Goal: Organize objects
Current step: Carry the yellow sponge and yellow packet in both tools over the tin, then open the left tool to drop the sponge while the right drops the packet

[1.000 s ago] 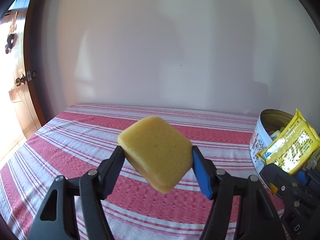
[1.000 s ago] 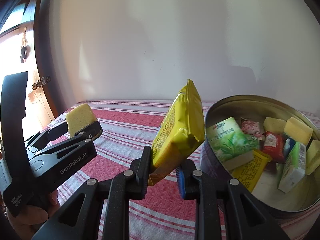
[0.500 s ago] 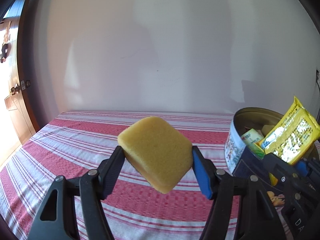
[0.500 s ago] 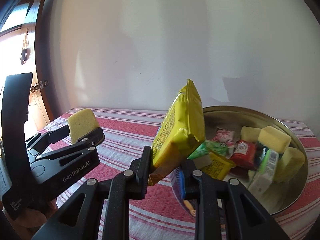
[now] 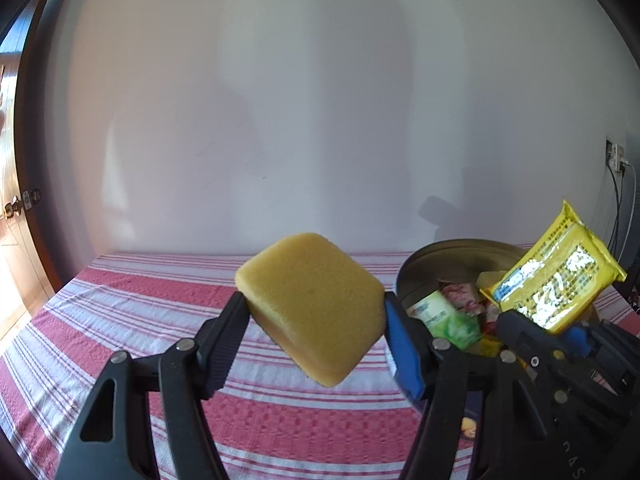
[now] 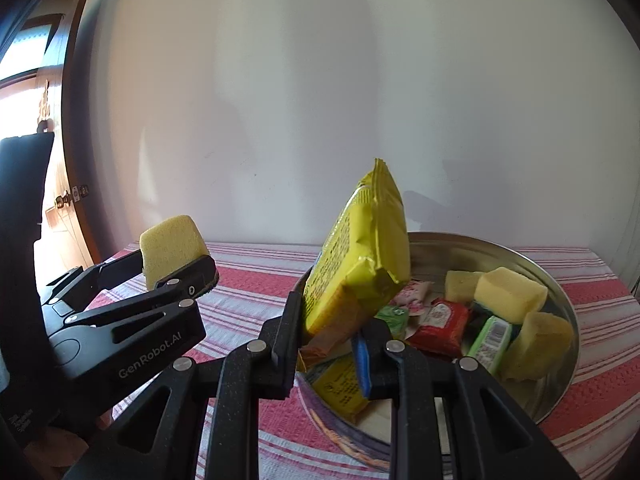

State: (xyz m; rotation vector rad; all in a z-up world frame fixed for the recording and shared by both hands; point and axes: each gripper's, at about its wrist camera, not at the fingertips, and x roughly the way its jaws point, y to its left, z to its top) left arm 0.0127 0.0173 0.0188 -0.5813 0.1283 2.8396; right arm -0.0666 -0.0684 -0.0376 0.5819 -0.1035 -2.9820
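My left gripper (image 5: 314, 332) is shut on a yellow sponge (image 5: 312, 304) and holds it above the striped cloth, left of a round metal tin (image 5: 452, 250). It also shows in the right wrist view (image 6: 176, 264) with the sponge (image 6: 170, 246). My right gripper (image 6: 330, 340) is shut on a yellow snack packet (image 6: 360, 256), upright over the tin's (image 6: 560, 300) left rim. The packet also shows in the left wrist view (image 5: 556, 280). The tin holds several sponges and wrapped packets.
A red and white striped cloth (image 5: 140, 308) covers the table. A plain white wall stands behind. A wooden door (image 5: 10, 216) is at the far left. A wall socket with cables (image 5: 618, 160) is at the far right.
Both grippers have swung right with their loads. The tin now sits closer and more central in both views, and the packet is over its left rim.
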